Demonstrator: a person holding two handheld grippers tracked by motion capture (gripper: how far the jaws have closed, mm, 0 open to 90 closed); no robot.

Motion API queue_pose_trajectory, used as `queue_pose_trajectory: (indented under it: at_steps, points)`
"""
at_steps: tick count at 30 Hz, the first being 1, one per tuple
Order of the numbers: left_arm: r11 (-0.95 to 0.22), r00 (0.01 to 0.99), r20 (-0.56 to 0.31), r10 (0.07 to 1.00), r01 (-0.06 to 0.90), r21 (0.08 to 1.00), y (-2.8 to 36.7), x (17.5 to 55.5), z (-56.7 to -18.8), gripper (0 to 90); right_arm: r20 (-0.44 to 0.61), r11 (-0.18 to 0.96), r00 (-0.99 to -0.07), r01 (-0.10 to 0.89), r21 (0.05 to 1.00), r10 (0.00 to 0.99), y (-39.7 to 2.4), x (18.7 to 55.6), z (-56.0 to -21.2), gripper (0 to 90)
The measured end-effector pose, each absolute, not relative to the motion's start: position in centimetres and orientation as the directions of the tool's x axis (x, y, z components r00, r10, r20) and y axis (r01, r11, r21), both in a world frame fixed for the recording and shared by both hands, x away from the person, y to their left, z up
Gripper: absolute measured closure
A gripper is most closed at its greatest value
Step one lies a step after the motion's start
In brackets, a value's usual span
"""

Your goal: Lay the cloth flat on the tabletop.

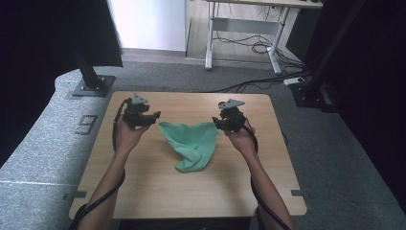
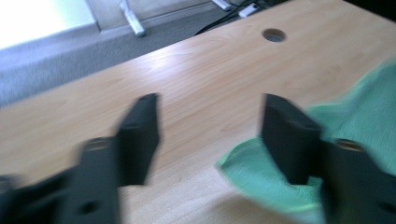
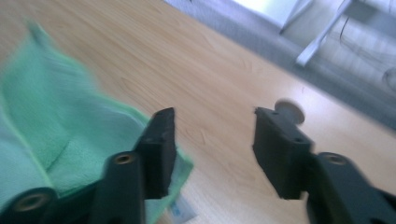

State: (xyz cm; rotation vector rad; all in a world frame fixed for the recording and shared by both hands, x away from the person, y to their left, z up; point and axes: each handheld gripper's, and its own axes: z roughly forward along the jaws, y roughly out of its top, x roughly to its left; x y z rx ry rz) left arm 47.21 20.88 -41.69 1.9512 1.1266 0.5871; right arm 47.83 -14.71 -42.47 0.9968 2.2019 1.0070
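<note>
Here the green cloth [image 1: 191, 143] lies crumpled between both grippers — left [image 1: 154, 117], right [image 1: 216, 122] — fingers parted, holding nothing.

Green cloth [image 1: 191, 143], soft terry weave, lying loose on the wooden table [image 1: 143, 191] near its middle. The far edge spreads wide toward two corners; the near part is bunched and folded into a narrower, rumpled lobe. No jaw touches it.

Green cloth [image 2: 359, 121] motion-blurred, cut off at frame edge in both gripper views.
</note>
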Motion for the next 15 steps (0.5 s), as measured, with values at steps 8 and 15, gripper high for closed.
queue_pose_trajectory:
  at_steps: [8,15]
  points:
    - [-0.347,0.590,-0.043,0.806,0.530,0.774,20.8,44.2,-47.7,25.6,-0.028,0.437,-0.630,0.505,0.745,0.776,-17.0,45.9,-48.9,37.6]
    - [-0.407,0.656,-0.038,0.754,0.512,0.756,18.9,43.2,-48.4,26.5,0.013,0.436,-0.663,0.508,0.743,0.749,-16.7,44.3,-50.1,36.7]
